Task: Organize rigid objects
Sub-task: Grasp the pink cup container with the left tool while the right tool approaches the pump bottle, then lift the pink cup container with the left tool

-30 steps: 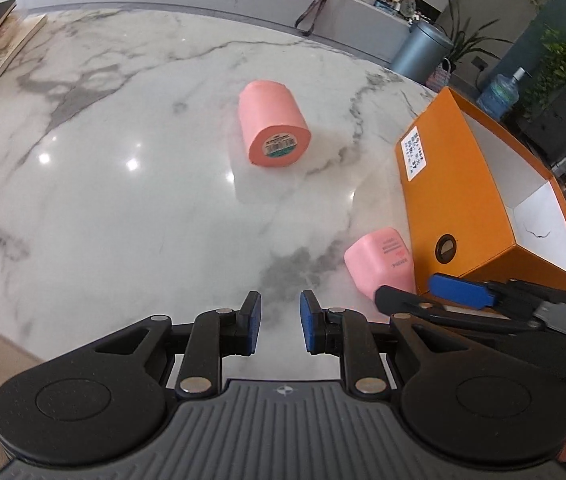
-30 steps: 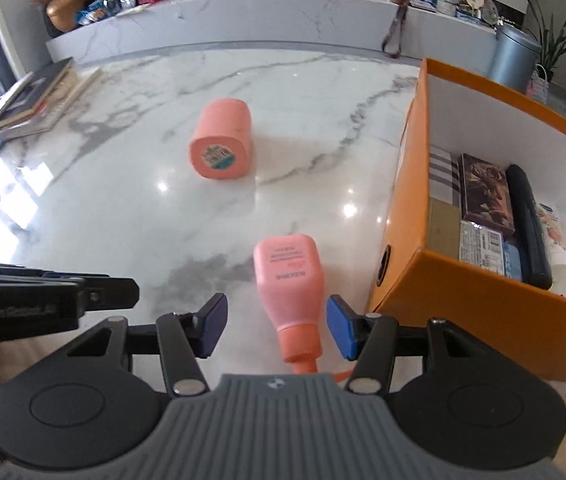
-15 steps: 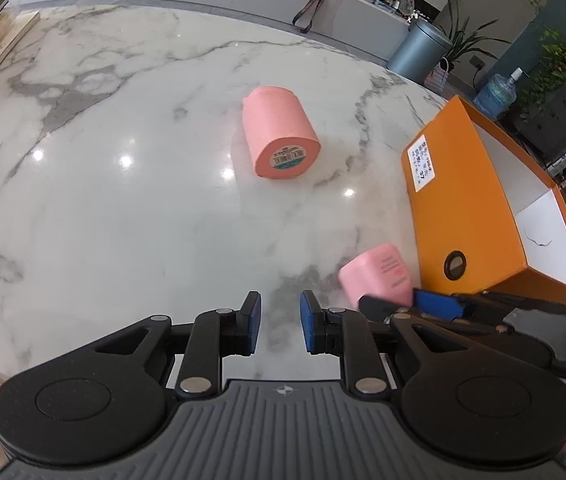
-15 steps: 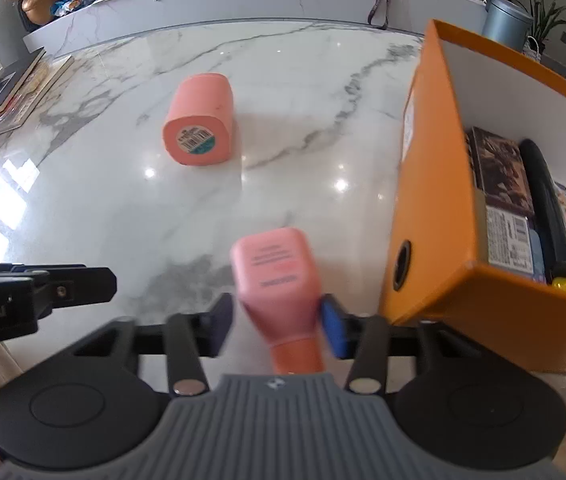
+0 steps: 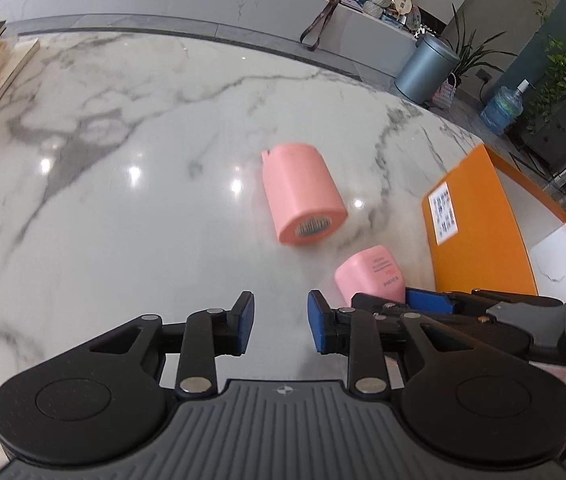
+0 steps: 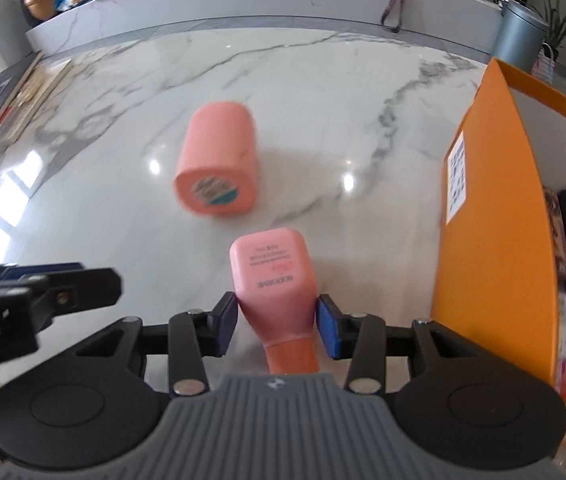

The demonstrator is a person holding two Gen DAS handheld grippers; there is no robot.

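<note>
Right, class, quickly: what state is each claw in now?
Left claw: open, empty, jaws have just been opening.
Right claw: shut on the pink plastic bottle.

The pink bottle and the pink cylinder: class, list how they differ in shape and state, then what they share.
The pink bottle is squarish and tapers to an orange neck; the pink cylinder is round with a label on its flat end. The bottle sits clamped in the right gripper; the cylinder lies free on the marble table. Both are pink and rigid.
</note>
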